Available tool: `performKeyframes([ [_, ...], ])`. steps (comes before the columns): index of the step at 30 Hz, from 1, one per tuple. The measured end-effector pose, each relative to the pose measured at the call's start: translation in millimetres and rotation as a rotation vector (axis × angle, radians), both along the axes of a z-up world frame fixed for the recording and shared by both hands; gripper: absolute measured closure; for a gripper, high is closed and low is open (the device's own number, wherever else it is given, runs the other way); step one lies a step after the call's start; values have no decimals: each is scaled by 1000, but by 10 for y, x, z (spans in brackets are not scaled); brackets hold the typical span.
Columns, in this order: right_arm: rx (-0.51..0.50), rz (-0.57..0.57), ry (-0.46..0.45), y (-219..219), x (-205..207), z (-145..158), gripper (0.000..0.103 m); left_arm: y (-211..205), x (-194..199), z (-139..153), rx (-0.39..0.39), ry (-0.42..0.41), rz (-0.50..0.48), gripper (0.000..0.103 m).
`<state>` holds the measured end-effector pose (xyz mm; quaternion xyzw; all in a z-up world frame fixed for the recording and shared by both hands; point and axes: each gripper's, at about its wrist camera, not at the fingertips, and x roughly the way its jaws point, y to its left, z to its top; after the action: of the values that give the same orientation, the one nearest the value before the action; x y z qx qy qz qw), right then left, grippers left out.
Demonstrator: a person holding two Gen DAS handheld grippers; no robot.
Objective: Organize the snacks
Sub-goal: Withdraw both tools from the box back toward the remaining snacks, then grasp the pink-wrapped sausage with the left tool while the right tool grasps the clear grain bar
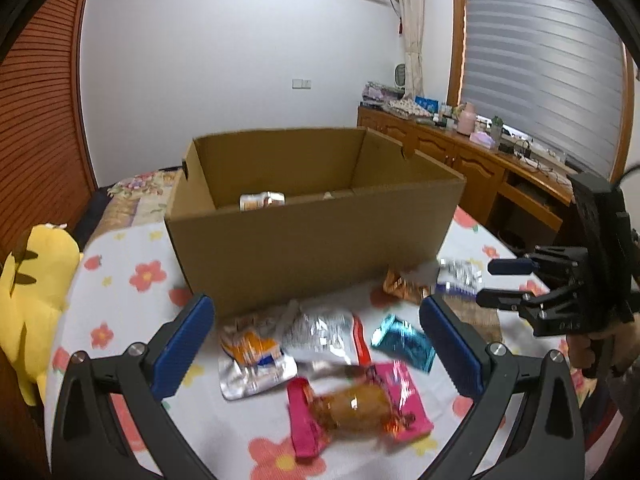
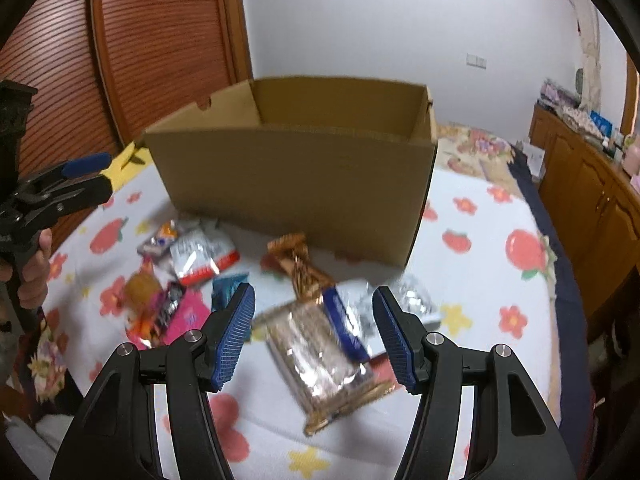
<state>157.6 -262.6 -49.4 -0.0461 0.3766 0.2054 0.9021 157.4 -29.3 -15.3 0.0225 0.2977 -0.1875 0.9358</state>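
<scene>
An open cardboard box (image 1: pixel 308 240) stands on the flowered bed cover; it also shows in the right wrist view (image 2: pixel 296 188). One snack pack (image 1: pixel 262 201) lies inside. Several snack packs lie in front: a pink pack (image 1: pixel 404 400) under a clear-wrapped bun (image 1: pixel 356 404), a silver-red pack (image 1: pixel 324 334), an orange-silver pack (image 1: pixel 252 356), a teal pack (image 1: pixel 402 342). My left gripper (image 1: pixel 316 346) is open above them, empty. My right gripper (image 2: pixel 314 334) is open and empty above a clear biscuit pack (image 2: pixel 324 364) and a blue-white pack (image 2: pixel 346 324). A brown wrapper (image 2: pixel 300 266) lies beyond.
A yellow plush toy (image 1: pixel 32 300) lies at the bed's left edge. A wooden desk (image 1: pixel 480 156) with clutter stands to the right under a window. A slatted wooden wardrobe (image 2: pixel 132 52) stands behind the box. The right gripper also shows in the left wrist view (image 1: pixel 492 284).
</scene>
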Motion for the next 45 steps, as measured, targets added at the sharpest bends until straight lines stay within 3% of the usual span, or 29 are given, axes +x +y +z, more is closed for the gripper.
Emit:
performKeyframes([
  [11,-3,35,74,-16,8,-289,40,12,-214,-384,-8,67,3,0],
  [22,-72,88,131,51,76,-421,39,22,-253,-523,-8,104,20,0],
  [27,-49,78,156,42,117,-473,39,-9,-237,-524,3,110,21,0],
  [45,-114,61,91,140,68,-531,38,-231,-94,-665,71,187,9,0],
])
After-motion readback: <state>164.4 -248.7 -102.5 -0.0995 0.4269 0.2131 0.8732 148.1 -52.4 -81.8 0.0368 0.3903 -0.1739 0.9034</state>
